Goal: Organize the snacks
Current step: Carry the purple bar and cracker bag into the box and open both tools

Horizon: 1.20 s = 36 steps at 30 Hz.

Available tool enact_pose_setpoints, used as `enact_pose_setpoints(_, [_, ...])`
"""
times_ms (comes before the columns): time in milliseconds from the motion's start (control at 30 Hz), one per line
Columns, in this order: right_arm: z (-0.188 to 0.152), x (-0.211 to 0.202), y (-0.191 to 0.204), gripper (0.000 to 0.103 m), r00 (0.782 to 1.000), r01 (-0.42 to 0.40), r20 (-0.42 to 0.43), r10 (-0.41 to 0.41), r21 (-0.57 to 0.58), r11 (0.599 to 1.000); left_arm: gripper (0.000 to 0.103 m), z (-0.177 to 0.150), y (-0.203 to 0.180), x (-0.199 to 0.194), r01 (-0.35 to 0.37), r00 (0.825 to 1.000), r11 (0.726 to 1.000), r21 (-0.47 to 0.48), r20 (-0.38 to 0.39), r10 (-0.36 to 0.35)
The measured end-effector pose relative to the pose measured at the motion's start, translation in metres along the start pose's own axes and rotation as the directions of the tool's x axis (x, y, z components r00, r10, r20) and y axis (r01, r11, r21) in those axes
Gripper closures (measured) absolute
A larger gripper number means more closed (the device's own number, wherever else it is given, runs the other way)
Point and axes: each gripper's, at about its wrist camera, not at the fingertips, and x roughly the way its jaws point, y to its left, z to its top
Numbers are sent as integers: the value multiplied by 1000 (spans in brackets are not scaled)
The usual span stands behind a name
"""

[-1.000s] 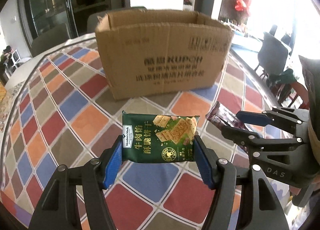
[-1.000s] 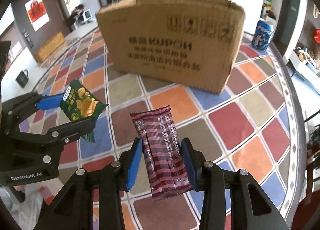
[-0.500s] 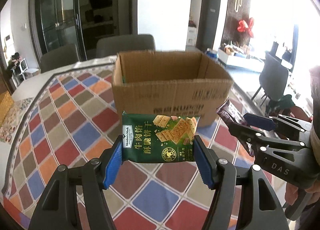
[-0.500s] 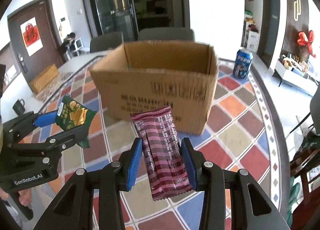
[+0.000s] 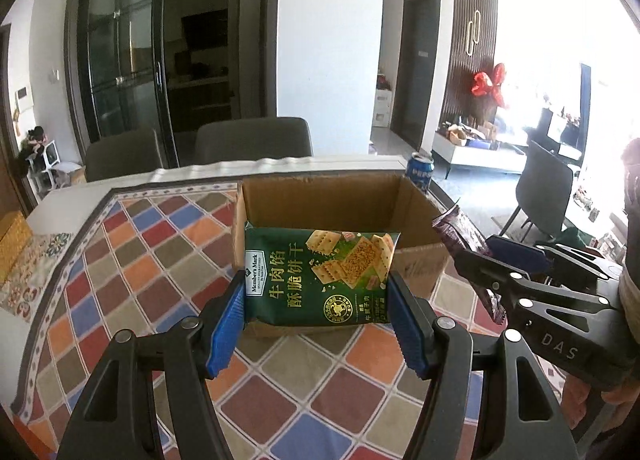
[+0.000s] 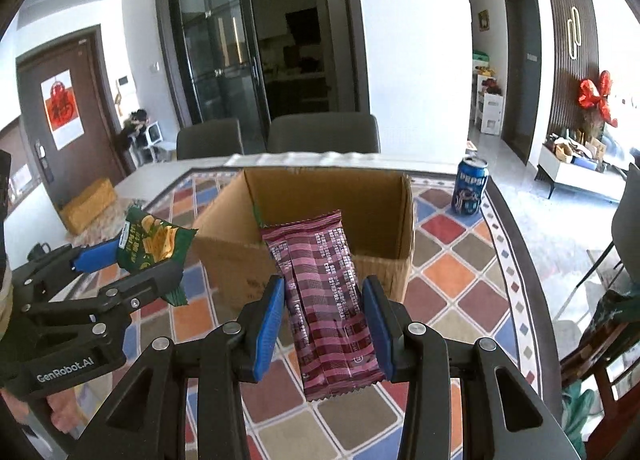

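One open cardboard box (image 6: 304,256), green packet (image 6: 258,215) edge inside

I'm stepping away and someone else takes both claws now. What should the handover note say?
Left claw: shut on the green cracker pack, held in the air.
Right claw: shut on the maroon striped bar, also in the air.
Cardboard box: open on the checkered tablecloth, just ahead of both claws; something green shows at its inner left corner.
Done: both snacks picked up.
Left: put both into the box.

Green cracker packet (image 5: 320,276), maroon striped packet (image 6: 326,300) held before open carton (image 6: 384,195).
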Motion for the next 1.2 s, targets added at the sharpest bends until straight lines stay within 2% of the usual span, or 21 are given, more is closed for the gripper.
enact_pose_setpoints(267, [22,4,4,62,999,1,42,-2,9,1000,37,25,7,11,7,1000,1000,-17,6,-7])
enact_pose_setpoints(500, [39,18,3,62,999,-6,41,5,22,1000,37,42,16,34,20,999,999,-50,-32,-22])
enact_pose_setpoints(967, [62,69,-9,62,998,14,-60,-12,35,999,35,62,29,92,-4,990,999,-45,-140,-2])
enact_pose_setpoints(1100, [62,80,-10,57,997,20,-81,-17,35,999,31,61,28,104,-37,985,999,-17,-167,34])
enact_pose_setpoints(1200, [62,85,-9,56,995,50,-88,-48,24,998,27,57,30,105,-82,985,997,-2,-156,81])
